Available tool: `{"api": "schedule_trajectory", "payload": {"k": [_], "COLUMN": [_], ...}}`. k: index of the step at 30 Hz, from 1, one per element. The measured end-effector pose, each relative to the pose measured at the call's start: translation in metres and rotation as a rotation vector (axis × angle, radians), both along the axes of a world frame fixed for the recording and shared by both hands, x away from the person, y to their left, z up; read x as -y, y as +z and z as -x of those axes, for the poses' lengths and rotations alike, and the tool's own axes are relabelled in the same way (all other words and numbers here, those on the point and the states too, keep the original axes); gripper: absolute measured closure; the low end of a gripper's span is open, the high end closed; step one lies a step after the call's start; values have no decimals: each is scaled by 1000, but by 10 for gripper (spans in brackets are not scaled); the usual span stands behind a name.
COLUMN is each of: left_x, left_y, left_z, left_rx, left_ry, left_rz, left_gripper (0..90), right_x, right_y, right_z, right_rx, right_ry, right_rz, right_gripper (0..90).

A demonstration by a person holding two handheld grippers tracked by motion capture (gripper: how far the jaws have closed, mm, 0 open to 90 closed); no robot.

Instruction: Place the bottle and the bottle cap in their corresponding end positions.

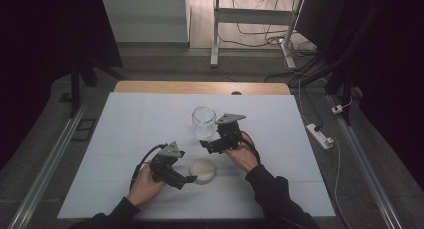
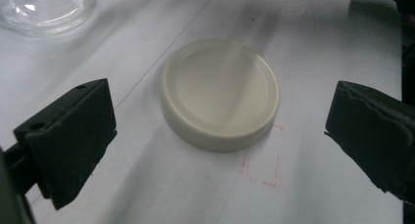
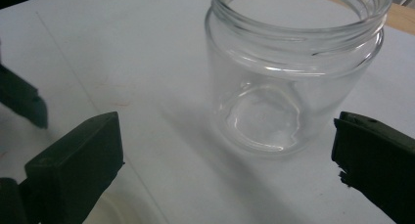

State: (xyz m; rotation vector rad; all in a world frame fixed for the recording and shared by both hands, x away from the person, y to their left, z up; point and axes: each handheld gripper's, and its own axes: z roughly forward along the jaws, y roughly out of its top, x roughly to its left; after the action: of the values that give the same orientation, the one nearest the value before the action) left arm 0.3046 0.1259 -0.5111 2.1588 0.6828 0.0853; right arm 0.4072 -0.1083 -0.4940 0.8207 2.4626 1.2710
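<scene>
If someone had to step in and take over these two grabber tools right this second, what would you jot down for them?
Left gripper: open, jaws either side of the cream lid, not touching it.
Right gripper: open, aimed at the glass jar, not gripping it.
The jar stands upright, open and empty on the white table cover; the lid lies flat nearer the person.
Done: nothing held yet.
Left, probably: grip the lid, steady the jar, put the lid on.

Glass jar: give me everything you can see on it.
The jar is clear glass, round and squat, with a ridged threaded neck and a thick base. It stands upright and open, with nothing visible inside, on the white table cover toward the far middle. Its cream lid lies apart, nearer the person. The right tool sits just short of it, jaws open, not touching it.
</scene>
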Motion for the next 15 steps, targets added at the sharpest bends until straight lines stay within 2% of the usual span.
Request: {"api": "schedule_trajectory", "payload": {"k": [7,15], "left_x": [-14,-26], "left_y": [3,4], "left_z": [3,8], "left_rx": [-8,-20], "left_ry": [17,43], "left_rz": [16,24], "left_gripper": [0,0], "right_x": [6,16], "right_y": [5,7], "right_z": [15,29], "right_rx": [15,2], "right_ry": [13,15], "right_rz": [5,4], "right_gripper": [0,0]}}
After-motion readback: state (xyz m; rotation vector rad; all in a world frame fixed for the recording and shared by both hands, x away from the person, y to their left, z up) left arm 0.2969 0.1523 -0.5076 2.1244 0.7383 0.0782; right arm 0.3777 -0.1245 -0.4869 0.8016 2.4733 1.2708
